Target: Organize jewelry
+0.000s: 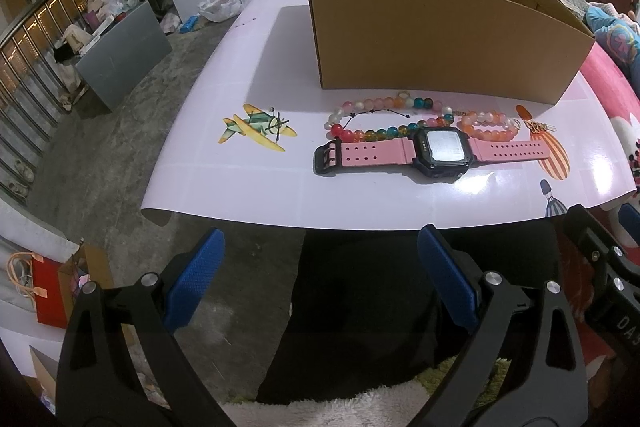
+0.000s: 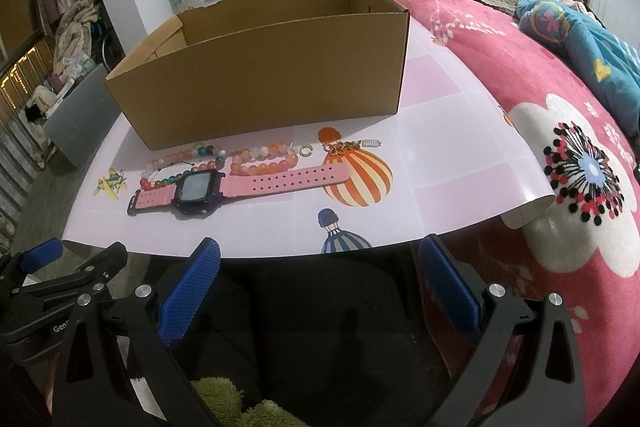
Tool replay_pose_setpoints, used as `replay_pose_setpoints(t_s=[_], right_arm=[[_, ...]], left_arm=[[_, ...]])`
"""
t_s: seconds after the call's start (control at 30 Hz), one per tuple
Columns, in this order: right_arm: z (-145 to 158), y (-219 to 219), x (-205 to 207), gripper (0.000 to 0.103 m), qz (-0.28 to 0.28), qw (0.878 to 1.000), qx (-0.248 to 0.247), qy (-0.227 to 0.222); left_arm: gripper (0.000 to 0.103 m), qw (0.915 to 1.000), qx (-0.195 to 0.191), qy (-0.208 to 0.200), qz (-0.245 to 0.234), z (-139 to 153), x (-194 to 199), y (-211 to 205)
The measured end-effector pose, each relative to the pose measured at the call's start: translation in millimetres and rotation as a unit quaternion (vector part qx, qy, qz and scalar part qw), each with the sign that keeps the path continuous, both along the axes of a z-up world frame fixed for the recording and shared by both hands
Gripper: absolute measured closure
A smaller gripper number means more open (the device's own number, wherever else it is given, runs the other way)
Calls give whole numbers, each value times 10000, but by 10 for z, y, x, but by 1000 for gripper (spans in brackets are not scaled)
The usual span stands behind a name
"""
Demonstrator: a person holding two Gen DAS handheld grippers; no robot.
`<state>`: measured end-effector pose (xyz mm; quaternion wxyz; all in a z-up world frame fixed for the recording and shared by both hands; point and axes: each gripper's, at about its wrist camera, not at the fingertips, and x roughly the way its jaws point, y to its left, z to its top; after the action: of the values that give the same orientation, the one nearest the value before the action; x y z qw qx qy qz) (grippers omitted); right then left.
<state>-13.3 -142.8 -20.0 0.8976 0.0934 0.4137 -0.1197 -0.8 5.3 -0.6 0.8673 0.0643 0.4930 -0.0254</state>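
Observation:
A pink-strapped watch (image 1: 432,151) (image 2: 224,187) lies flat on the pale mat (image 1: 240,187) (image 2: 460,155). Behind it lie a multicoloured bead bracelet (image 1: 376,119) (image 2: 180,163), an orange-pink bead bracelet (image 1: 486,125) (image 2: 264,159), a small ring (image 2: 306,149) and a gold clip (image 1: 538,126) (image 2: 342,146). An open cardboard box (image 1: 432,39) (image 2: 260,83) stands behind them. My left gripper (image 1: 320,267) and my right gripper (image 2: 320,275) are both open and empty, held short of the mat's near edge.
A pink flowered blanket (image 2: 540,115) lies to the right of the mat. A grey bin (image 1: 124,55) and clutter stand on the floor to the left. A red bag (image 1: 52,291) sits low on the left. The other gripper shows at each view's edge.

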Motion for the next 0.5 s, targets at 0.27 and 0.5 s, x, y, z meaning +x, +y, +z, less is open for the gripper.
replay_pose_setpoints(t_s=[0.27, 0.5], right_arm=[[7, 0, -4, 6, -10, 10000, 1, -5], [10, 4, -3, 6, -7, 10000, -2, -9]], left_arm=[[9, 10000, -2, 2, 1, 0, -3, 4], [9, 10000, -3, -3, -4, 0, -5, 5]])
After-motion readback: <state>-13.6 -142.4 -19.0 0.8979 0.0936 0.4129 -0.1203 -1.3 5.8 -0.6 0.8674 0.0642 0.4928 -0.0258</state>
